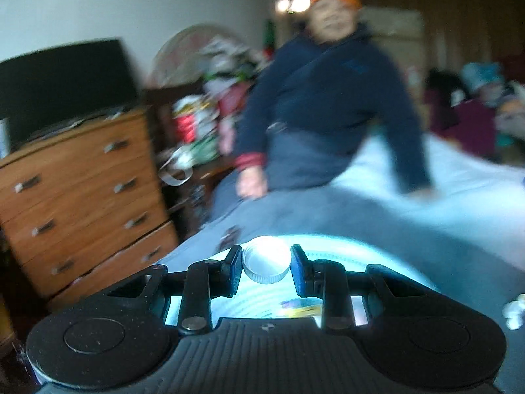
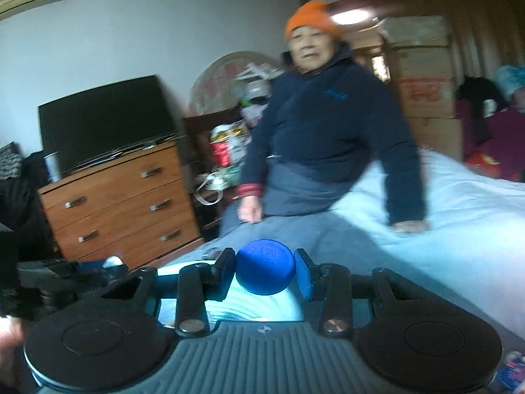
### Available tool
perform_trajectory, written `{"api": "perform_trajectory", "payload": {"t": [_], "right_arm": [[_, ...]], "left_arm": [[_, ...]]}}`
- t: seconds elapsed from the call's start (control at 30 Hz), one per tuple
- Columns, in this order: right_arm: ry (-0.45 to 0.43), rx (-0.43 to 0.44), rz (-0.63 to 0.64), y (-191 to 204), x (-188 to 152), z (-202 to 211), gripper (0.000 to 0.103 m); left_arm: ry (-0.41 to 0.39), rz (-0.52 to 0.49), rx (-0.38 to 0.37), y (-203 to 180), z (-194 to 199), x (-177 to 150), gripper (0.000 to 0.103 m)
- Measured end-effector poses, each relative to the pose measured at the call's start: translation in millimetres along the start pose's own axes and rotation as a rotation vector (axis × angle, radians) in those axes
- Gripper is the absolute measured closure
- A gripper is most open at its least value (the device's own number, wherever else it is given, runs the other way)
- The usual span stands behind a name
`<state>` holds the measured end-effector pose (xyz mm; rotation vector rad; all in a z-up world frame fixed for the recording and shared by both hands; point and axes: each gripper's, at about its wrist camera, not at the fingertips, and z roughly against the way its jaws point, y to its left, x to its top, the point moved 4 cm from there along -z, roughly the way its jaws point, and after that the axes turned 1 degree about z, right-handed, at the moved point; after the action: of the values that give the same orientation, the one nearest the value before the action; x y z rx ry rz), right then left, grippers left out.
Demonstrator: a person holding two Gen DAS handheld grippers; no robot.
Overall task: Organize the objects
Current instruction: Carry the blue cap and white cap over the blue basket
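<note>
1. The left gripper (image 1: 266, 267) pinches a round white ribbed plastic cap (image 1: 266, 265) between its two fingers, hollow side up, above a pale printed round surface (image 1: 344, 257).
2. The right gripper (image 2: 265, 272) clamps a round blue ribbed plastic cap (image 2: 265, 271) between its pads.
3. Behind both, a person in a dark blue jacket (image 2: 331, 124) sits on a light blue bed (image 2: 459, 203), beside a wooden drawer chest (image 2: 121, 200).

Each black hand-held gripper (image 1: 266, 267) has blue-padded fingers (image 1: 298, 271), ribbed grey body, round discs.
</note>
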<state>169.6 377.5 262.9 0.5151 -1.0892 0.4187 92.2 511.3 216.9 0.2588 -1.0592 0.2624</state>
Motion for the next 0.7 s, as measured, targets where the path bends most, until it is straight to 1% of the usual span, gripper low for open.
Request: {"api": "perform_trajectory", "payload": {"t": [0.07,0.13,0.2,0.3,0.4,0.53,0.7], "right_arm": [[0.043,0.034,-0.013,18.9,4.3,-24.6,0.061],[0.071,0.053,-0.031,32.3,4.7,-41.4,0.061],[0.093,0.066,-0.030,46.8,3.1,-54.0,0.061],[0.116,0.074,-0.014,61.4,-1.4,-69.0,0.061],[0.126,0.077,-0.004,67.4,-7.2,-76.6,0.061],[0.129,0.079,0.005,74.4,-11.6,-76.4,0.061],[0.135,0.081,0.015,74.1,-14.3,-74.7,0.061]], "left_arm": [[0.027,0.012,0.029,16.4,-11.4,1.8,0.071],[0.049,0.024,0.037,28.6,-17.0,3.2,0.071],[0.062,0.025,0.046,33.0,-20.9,2.2,0.071],[0.073,0.037,0.038,36.4,-20.8,-1.7,0.071],[0.074,0.039,0.031,40.2,-17.2,-8.3,0.071],[0.076,0.034,0.025,40.2,-23.2,-9.2,0.071],[0.080,0.035,0.017,38.2,-27.2,-12.3,0.071]]}}
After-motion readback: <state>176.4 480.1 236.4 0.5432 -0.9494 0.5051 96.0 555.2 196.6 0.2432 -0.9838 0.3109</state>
